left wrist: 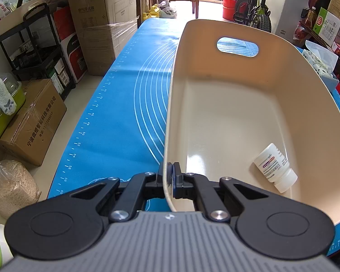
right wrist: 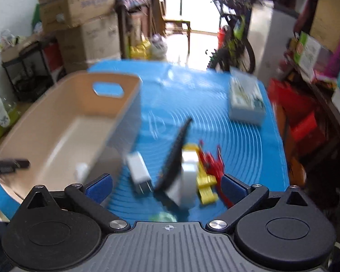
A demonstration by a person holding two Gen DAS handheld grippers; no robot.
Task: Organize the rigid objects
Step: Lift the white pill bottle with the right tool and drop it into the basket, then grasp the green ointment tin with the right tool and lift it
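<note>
- My left claw [left wrist: 170, 176] pinches the near wall of the beige tub [left wrist: 306, 86], one finger inside, one outside; a white pill bottle [left wrist: 275, 167] lies on its side on the tub's floor, near right.
- My right claw [right wrist: 166, 187] hangs spread wide and empty over a blurred pile on the blue mat [right wrist: 249, 140]: white charger [right wrist: 138, 170], black comb [right wrist: 175, 149], yellow and red pieces.
- Risk: closing on crowded pieces could catch two or flick one off the mat.
- Risk: a knock against the tub could twist it in my thin-edge pinch.
</note>
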